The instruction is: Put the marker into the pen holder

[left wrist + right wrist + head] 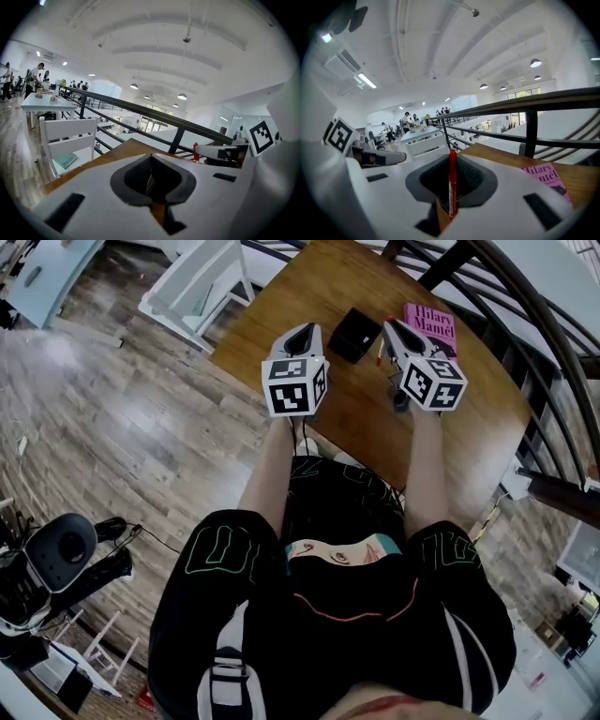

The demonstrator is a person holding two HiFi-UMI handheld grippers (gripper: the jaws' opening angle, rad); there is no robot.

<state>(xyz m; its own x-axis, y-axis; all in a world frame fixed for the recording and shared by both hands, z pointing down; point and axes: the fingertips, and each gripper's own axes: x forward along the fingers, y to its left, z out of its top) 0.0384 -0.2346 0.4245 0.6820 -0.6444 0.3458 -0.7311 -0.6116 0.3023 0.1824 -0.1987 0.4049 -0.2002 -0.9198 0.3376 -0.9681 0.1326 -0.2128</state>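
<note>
My right gripper [451, 164] is shut on a red marker [452, 180], which stands upright between the jaws. In the head view this gripper [389, 331] hovers over the wooden table [309, 296], just right of the black pen holder [354, 334]. A bit of the red marker [390, 321] shows at its tip. My left gripper [305, 332] hangs left of the holder, a little nearer to me. In its own view the left gripper [151, 178] has its jaws together with nothing between them. The holder is hidden in both gripper views.
A pink book [431, 326] lies on the table right of the right gripper, also seen as the pink book [543, 176]. A black railing [525, 306] runs behind the table. A white chair [202, 282] stands off its left corner. People stand far off in the hall.
</note>
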